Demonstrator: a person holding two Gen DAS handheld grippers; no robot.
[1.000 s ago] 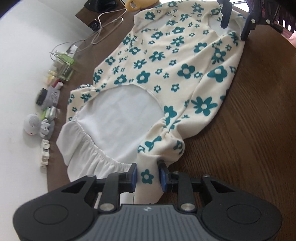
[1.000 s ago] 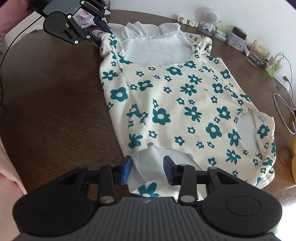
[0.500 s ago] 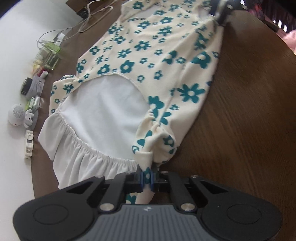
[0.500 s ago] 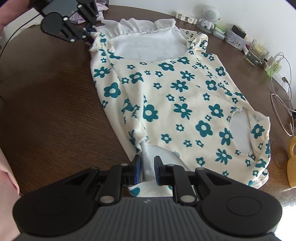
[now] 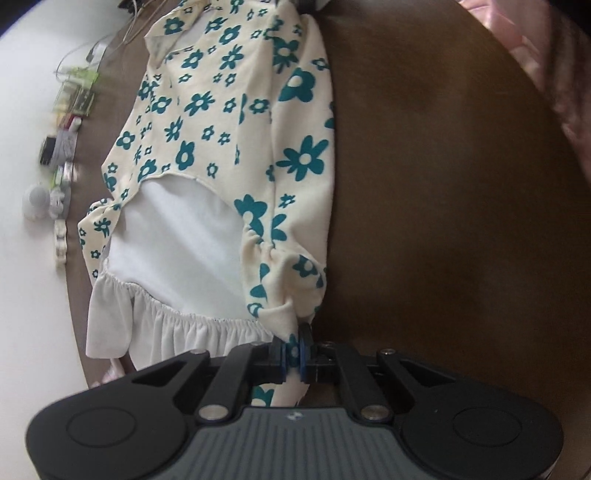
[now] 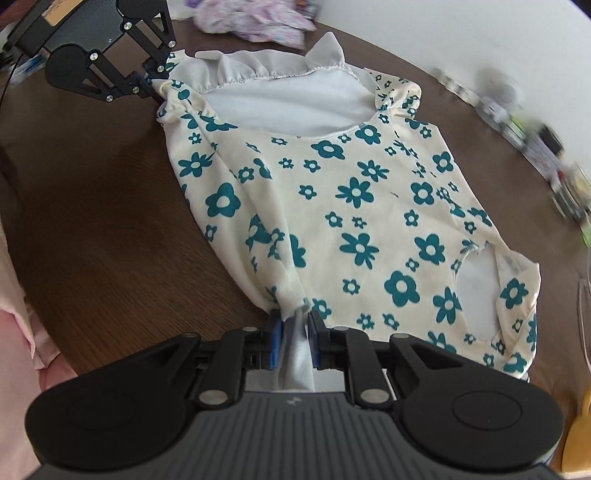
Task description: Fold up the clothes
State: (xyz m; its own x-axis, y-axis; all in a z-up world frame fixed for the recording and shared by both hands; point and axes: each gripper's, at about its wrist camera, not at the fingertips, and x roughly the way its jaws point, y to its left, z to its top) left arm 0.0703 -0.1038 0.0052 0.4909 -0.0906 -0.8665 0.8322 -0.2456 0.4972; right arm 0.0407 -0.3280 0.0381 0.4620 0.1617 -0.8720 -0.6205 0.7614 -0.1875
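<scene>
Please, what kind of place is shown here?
Probably a home room: a floral garment lies on a round wooden table, more clothes are piled at the far edge, and small household items line the wall.

Small items point(image 6: 532, 136) along the bench's point(image 6: 92, 206) far edge are motion-blurred in the right wrist view, too smeared to identify; same row point(image 5: 62, 147) is blurred and tiny in the left wrist view. Garment's point(image 5: 221, 122) top end is cut off by the pic's upper edge there. Fabric pinched in the left gripper point(image 5: 294, 352) disappears behind the gripper body. Yellow obj. point(image 6: 578, 428) at lower right is cropped by the frame. Pink cloth point(image 6: 22, 332) at left is only partly in view.
</scene>
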